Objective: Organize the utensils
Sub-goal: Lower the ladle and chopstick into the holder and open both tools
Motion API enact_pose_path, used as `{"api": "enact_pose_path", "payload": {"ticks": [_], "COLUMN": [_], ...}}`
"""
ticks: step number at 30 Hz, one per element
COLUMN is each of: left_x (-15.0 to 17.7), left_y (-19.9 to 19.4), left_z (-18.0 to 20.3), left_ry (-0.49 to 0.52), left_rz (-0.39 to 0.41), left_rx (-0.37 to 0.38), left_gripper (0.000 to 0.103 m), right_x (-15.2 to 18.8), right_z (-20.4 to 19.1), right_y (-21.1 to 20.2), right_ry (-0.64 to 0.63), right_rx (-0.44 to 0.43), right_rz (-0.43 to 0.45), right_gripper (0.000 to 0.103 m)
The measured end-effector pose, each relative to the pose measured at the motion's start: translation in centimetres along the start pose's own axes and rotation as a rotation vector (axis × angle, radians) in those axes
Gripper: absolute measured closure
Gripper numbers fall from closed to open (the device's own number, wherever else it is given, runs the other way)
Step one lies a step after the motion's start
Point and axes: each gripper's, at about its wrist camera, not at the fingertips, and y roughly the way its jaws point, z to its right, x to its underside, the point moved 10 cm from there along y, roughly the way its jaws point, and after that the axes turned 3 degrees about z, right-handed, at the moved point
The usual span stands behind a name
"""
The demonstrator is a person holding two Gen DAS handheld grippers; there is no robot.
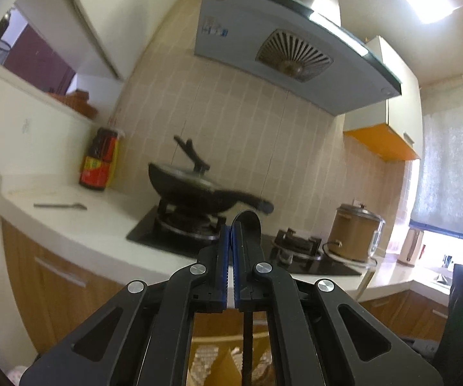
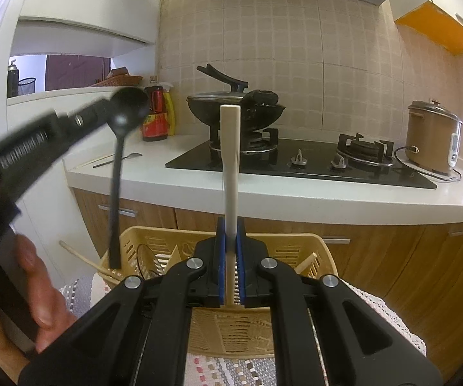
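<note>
The right claw grips a pale spatula by its handle, blade up, above the basket. The left claw is closed on a black spoon, bowl up, its handle hanging down to the basket's left corner. Chopsticks lean out of the basket there. Beyond the basket, a metal spoon lies on the bench, left of the wok.

Left tool motion-blurred; black spoon handle end hidden behind basket rim.
</note>
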Motion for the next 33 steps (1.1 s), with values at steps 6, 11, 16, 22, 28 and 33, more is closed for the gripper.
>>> {"api": "enact_pose_path", "payload": {"ticks": [6, 11, 16, 22, 28, 33], "left_x": [0.9, -0.1, -0.3, 0.8, 0.4, -0.6], "left_y": [-1.1, -1.8, -0.5, -0.4, -2.6, -6.2], "left_z": [-0.6, -0.8, -0.5, -0.8, -2.5, -4.3], "left_ry": [0.032, 0.070, 0.105, 0.079, -0.006, -0.028], "left_rz": [0.002, 0.054, 0.053, 0.026, -0.013, -0.020], "left_rx": [-0.022, -0.058, -0.062, -0.056, -0.036, -0.039], "left_gripper": [0.102, 0.101, 0.102, 0.102, 0.102, 0.078], "right_x": [0.7, 0.9, 0.7, 0.8, 1.6, 2.1], "right_z": [0.1, -0.1, -0.5, -0.9, -1.0, -1.1], "right_y": [0.4, 0.1, 0.1, 0.0, -1.0, -2.5], "right_ry": [0.005, -0.006, -0.008, -0.026, -0.020, -0.021], "right_rx": [-0.005, 0.006, 0.001, -0.006, -0.033, -0.058], "right_rz": [-0.011, -0.007, -0.011, -0.011, -0.028, -0.041], "right_gripper": [0.099, 0.099, 0.099, 0.099, 0.098, 0.098]}}
